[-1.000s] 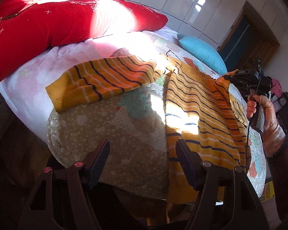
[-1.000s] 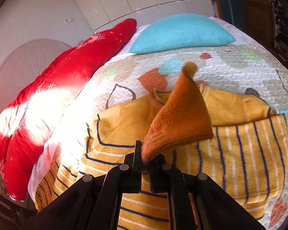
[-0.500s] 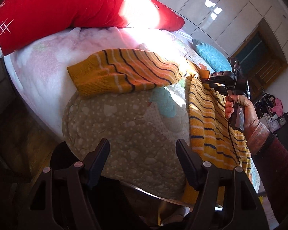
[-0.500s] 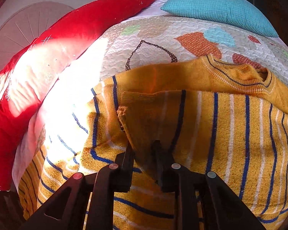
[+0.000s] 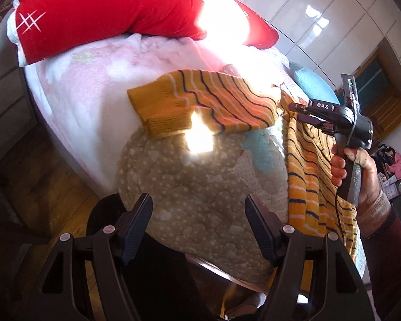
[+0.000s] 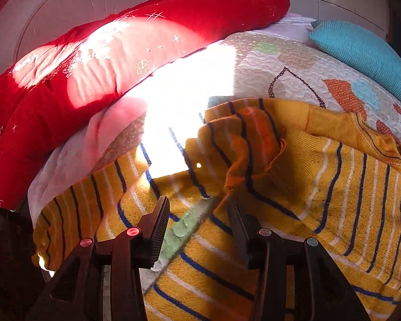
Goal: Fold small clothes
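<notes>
- Change, right wrist view: a second back the right gripper [image 6: 197,214] was clenched on an orange cuff lifted clear of the sweater [image 6: 320,187]. Half a second back the folded sleeve was down on the body. Now the jaws have let go.
- Change, left wrist view: the outstretched sleeve [image 5: 200,107] sits higher and nearer the frame's centre than before; the red pillow [image 5: 107,13] fills more of the upper left.
- Right jaws: opening, about half apart. Nothing pinched. Between them show striped knit and a strip of the quilt [image 6: 254,61]. The right-hand jaw lies against or just over a fold edge; cannot tell if it touches.
- Left gripper [image 5: 197,227]: jaws released, wide apart, empty, over the quilt's speckled edge at lower centre.
- Hand [image 5: 361,176] at right edge grips the right gripper's handle over the sweater.
- Sweater: on the bed, on the quilt. In the right wrist view the collar is at right edge, the hem toward the bottom, and the folded sleeve lies crumpled across the chest at centre.
- Long axis, left wrist view: the body runs top to bottom down the right side; the free sleeve points left, cuff toward the pink blanket [image 5: 80,93].
- Blue pillow [image 6: 361,53] at upper right.
</notes>
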